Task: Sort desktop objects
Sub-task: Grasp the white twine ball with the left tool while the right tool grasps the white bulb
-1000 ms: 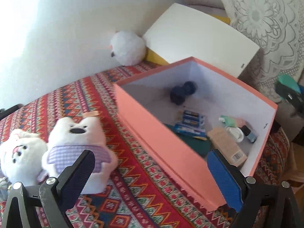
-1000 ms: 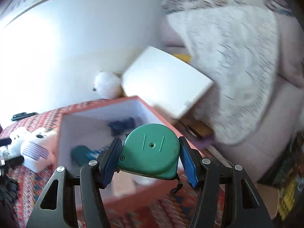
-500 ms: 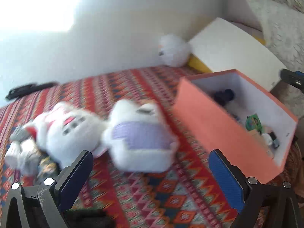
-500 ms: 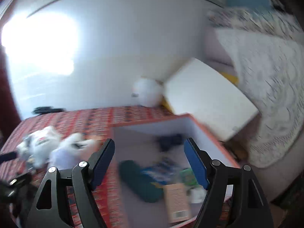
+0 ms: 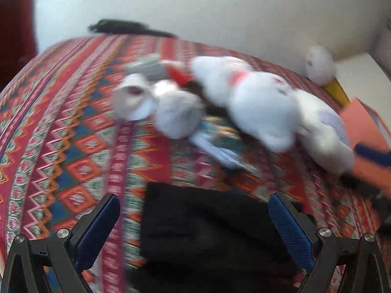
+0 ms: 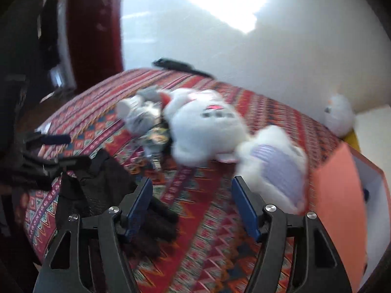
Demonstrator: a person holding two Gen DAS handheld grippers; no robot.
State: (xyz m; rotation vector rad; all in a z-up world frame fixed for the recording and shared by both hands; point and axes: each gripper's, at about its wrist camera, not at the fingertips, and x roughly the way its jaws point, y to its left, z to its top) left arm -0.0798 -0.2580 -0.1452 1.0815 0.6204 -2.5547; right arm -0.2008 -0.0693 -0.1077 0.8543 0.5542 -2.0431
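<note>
Both views are blurred by motion. My left gripper is open and hangs over a black fabric piece on the patterned cloth. My right gripper is open with its jaws closing, and only cloth shows between them. Just beyond it lie a white plush and a plush in a purple checked shirt, which touches the orange box on the right. In the left wrist view the same white plush lies past a grey soft toy, a white roll and a flat packet.
A round white plush sits at the back by the wall, with a yellow item under it. A long black object lies at the cloth's far edge. The table drops away on the left, beside a dark red door frame.
Both grippers swung left from the orange box to the plush pile and dropped lower. The right gripper let go of the green tape measure, which lay in the box half a second ago.
</note>
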